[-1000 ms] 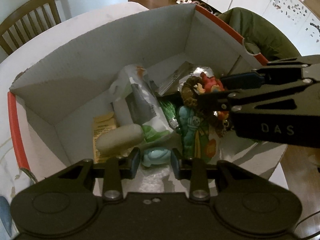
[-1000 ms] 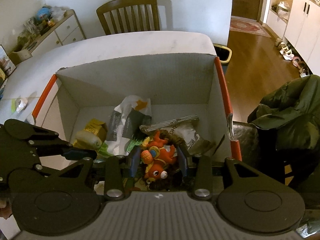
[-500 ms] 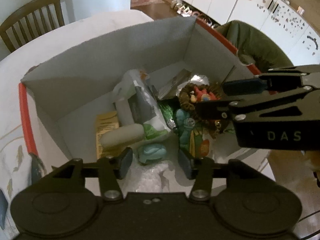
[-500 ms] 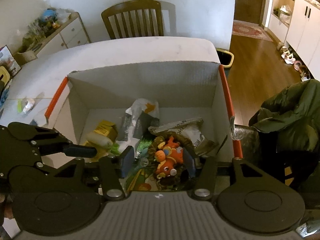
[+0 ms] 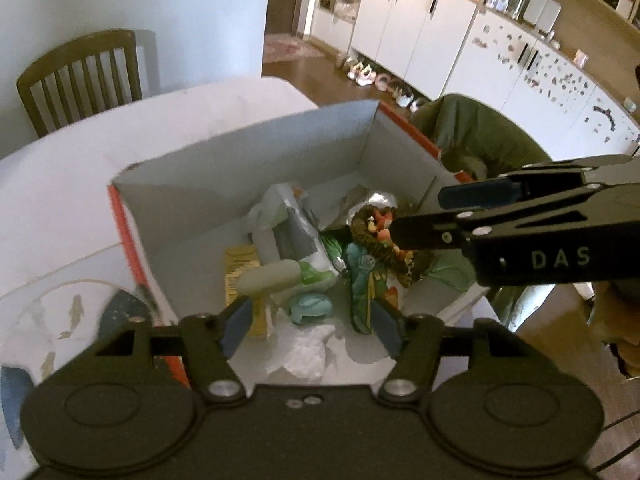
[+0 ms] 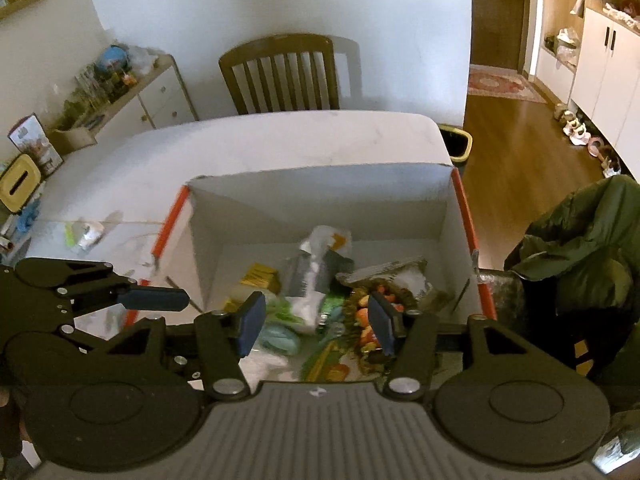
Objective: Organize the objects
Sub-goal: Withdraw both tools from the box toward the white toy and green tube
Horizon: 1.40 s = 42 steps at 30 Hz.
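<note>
A cardboard box (image 5: pixel 240 184) (image 6: pixel 320 200) with white walls and red edges sits on the white table (image 5: pixel 120 140). In it lie an orange plush toy (image 5: pixel 380 232) (image 6: pixel 362 316), a teal item (image 5: pixel 312 306) (image 6: pixel 280 338), a white oval piece (image 5: pixel 272 276), a yellow packet (image 5: pixel 240 264) and a white-grey bag (image 5: pixel 288 224). My left gripper (image 5: pixel 312 324) hovers open above the box's near edge, over the teal item. My right gripper (image 6: pixel 316 320) is open too, above the plush toy, holding nothing. In the left wrist view the right gripper (image 5: pixel 432 216) reaches in from the right.
A wooden chair (image 6: pixel 280 76) stands at the table's far side. A green jacket (image 6: pixel 580 248) hangs over a seat right of the box. Crumpled white wrapping (image 5: pixel 308 352) lies at the box's near end. Small clutter (image 6: pixel 86 234) sits on the table to the left.
Both grippers have opened and pulled up and back from the box. The right one let go of the orange plush toy, the left one of the teal item; both now lie in the box.
</note>
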### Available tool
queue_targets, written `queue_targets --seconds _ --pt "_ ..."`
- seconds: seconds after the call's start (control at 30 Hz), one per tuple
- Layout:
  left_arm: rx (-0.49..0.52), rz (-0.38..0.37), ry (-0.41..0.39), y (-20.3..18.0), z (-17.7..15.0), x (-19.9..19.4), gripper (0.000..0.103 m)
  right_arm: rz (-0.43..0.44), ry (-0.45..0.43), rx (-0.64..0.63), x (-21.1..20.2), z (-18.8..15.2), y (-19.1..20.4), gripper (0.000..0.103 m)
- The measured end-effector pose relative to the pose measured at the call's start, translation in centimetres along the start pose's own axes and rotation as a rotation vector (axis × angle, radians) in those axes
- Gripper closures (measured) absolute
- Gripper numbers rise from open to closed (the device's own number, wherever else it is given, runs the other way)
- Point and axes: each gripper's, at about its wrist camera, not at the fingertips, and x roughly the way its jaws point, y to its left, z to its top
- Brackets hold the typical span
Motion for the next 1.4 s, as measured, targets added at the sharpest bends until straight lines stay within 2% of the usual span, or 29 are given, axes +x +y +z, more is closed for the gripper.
queue_targets --seconds 0.3,0.53,0.83,0.97,1.17,1.4 --pt "-0.037 -0.037 -0.083 3.4 -1.8 -5.1 0.027 0.012 -0.059 0.020 -2.7 -0.5 4.0 0.040" --pt "-0.032 -0.015 -0.150 7.3 -3.6 -9.6 0.019 0.021 -0.107 0.065 -4.2 -0.9 7.6 0.031" --pt "-0.061 0.034 -0.220 13.6 -5.1 -14.1 0.005 0.054 -0.137 0.068 -4.1 -1.5 13.4 0.023" --pt "-0.073 0.061 -0.234 16.4 -5.8 -15.2 0.001 0.063 -0.145 0.060 -3.5 -1.6 16.1 0.018" --pt "-0.119 0.067 -0.232 21.0 -7.3 -16.0 0.000 0.080 -0.152 0.071 -2.3 -1.6 19.5 0.014" --pt "-0.175 0.125 -0.246 25.5 -9.1 -16.1 0.000 0.078 -0.164 0.065 -0.4 -0.9 23.2 0.010"
